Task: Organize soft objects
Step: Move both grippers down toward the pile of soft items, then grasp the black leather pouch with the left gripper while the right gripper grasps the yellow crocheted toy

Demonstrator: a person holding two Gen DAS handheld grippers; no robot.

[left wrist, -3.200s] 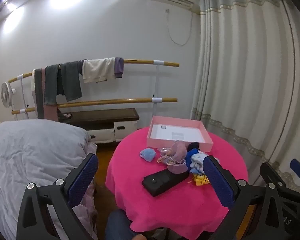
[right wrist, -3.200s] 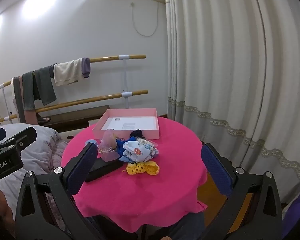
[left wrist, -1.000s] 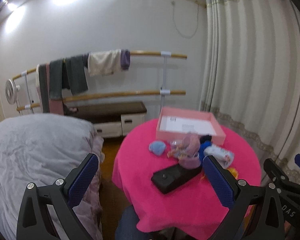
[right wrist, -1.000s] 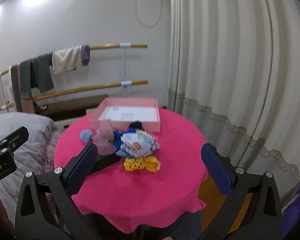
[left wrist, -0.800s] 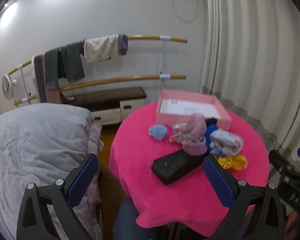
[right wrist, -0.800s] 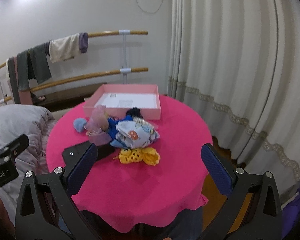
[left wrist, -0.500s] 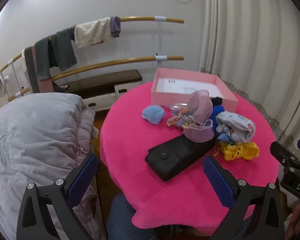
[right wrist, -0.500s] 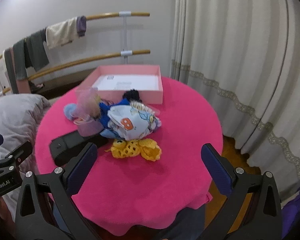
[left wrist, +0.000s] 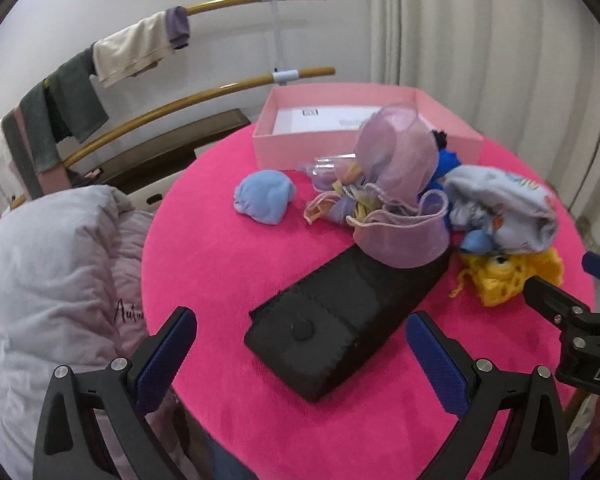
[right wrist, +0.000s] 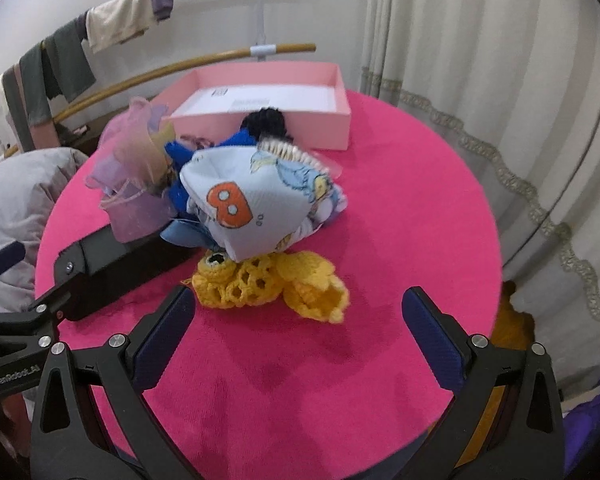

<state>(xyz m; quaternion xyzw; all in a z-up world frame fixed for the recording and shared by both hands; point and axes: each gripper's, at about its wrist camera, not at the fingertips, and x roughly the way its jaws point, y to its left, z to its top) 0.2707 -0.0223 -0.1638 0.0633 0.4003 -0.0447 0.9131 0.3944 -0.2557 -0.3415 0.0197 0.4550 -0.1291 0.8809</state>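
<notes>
A pile of soft things lies on the round pink table. It holds a black fabric pouch, a sheer purple drawstring bag, a light blue cloth ball, a printed pale blue cloth and a yellow crochet piece. Behind them stands an open pink box. My left gripper is open just in front of the black pouch. In the right wrist view my right gripper is open close to the yellow crochet piece. Neither holds anything.
A grey duvet lies on the bed left of the table. Wooden rails with hung clothes run along the back wall. Curtains hang on the right. The right gripper's body shows at the left view's right edge.
Both grippers have tilted down and come closer to the table, so the pile now fills far more of each view. The objects have not moved. Both stay open.
</notes>
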